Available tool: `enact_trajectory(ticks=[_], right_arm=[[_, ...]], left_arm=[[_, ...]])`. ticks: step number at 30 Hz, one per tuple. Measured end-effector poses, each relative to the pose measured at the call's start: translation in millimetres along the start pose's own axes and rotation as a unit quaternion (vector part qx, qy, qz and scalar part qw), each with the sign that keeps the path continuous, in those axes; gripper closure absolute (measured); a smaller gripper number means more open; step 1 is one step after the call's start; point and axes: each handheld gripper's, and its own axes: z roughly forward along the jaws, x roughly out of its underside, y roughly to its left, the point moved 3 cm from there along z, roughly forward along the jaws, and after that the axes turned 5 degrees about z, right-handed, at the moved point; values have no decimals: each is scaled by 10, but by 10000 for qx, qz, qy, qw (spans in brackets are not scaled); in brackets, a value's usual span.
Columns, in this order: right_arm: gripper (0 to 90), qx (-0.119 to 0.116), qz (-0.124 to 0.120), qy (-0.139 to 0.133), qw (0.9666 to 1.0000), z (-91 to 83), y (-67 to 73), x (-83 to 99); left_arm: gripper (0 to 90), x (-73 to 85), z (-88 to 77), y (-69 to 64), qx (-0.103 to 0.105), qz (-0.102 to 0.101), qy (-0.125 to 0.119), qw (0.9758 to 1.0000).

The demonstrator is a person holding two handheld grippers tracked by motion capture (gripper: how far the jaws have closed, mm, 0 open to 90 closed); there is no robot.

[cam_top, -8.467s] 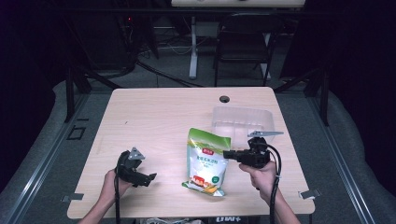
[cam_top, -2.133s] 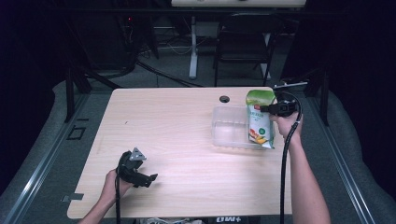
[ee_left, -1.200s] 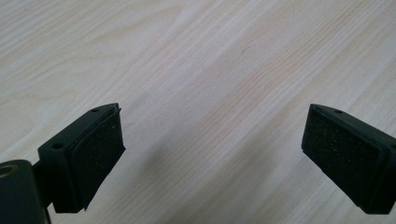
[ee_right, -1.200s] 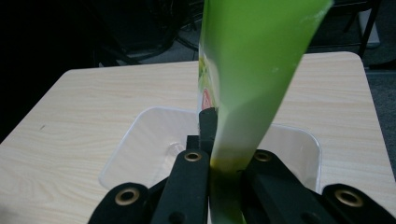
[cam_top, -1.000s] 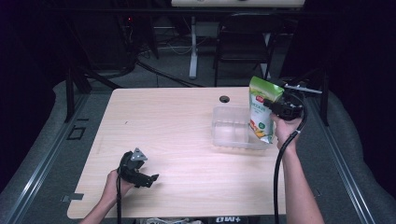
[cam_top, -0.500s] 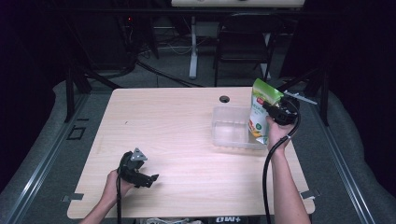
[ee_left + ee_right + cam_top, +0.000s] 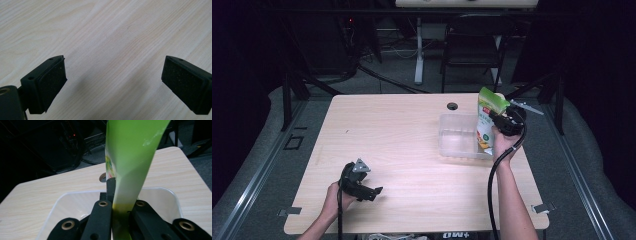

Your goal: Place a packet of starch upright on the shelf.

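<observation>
Right gripper (image 7: 504, 121) fingers pinching green pouch (image 7: 486, 125) upright over clear tub (image 7: 458, 142). Left gripper (image 7: 371, 191) low over desk (image 7: 402, 130), fingers spread, holding nothing.

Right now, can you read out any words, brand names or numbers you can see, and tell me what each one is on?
Green pouch, clamped in the right gripper over the clear plastic bin: it has print and a picture, too small and blurred to read.
Front edge of the table: a small white mark, not legible.
No other text.
</observation>
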Motion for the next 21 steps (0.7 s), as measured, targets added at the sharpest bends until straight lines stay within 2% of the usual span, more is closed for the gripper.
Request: enact_trajectory(ticks=[4, 7, 12, 18, 21], right_arm=[[899, -19, -31, -15, 10000, -33, -64, 42], [899, 6, -79, 25, 10000, -45, -75, 60], [898, 58, -413, 121, 9991, -70, -75, 85], [897, 240, -609, 206, 9976, -120, -202, 111], [897, 275, -551, 199, 9979, -151, -274, 116]], left_arm=[[54, -10, -22, 1, -50, 35, -51, 10000], [54, 2, -1, 13, -29, -28, -8, 10000], [54, 12, 13, 15, -21, -53, 33, 10000], [54, 66, 13, 13, -35, -84, 103, 9999], [54, 51, -9, 15, -41, -90, 47, 9999]])
